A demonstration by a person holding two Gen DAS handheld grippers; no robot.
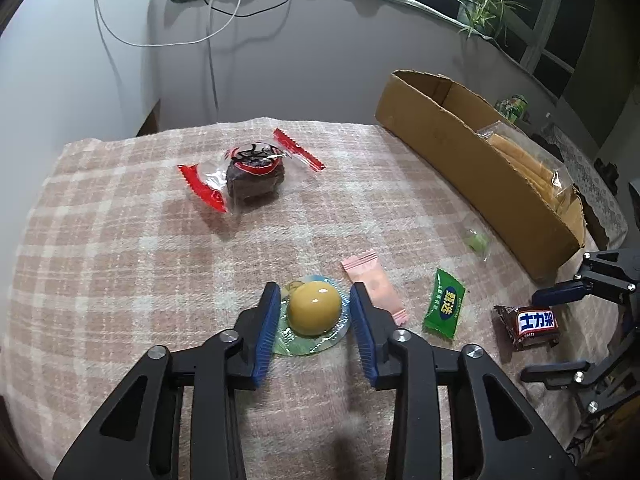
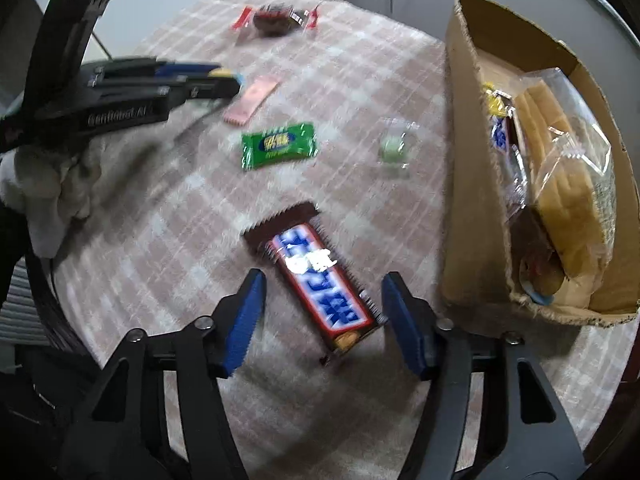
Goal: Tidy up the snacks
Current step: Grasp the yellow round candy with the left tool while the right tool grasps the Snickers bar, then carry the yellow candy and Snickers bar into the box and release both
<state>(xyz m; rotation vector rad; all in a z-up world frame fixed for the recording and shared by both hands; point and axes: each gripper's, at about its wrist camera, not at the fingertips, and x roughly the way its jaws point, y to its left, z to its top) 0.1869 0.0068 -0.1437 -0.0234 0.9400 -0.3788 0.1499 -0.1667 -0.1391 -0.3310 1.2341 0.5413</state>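
Observation:
My left gripper is open, its blue pads either side of a yellow jelly cup on the plaid cloth. My right gripper is open around a brown Snickers bar, which also shows in the left wrist view. On the cloth lie a pink packet, a green candy packet, a small clear-wrapped green sweet and a red-wrapped dark cake. The cardboard box at the right holds bagged bread and other snacks.
The plaid cloth covers the table up to a white wall with hanging cables. A potted plant stands on the sill behind the box. The left gripper shows at the left of the right wrist view.

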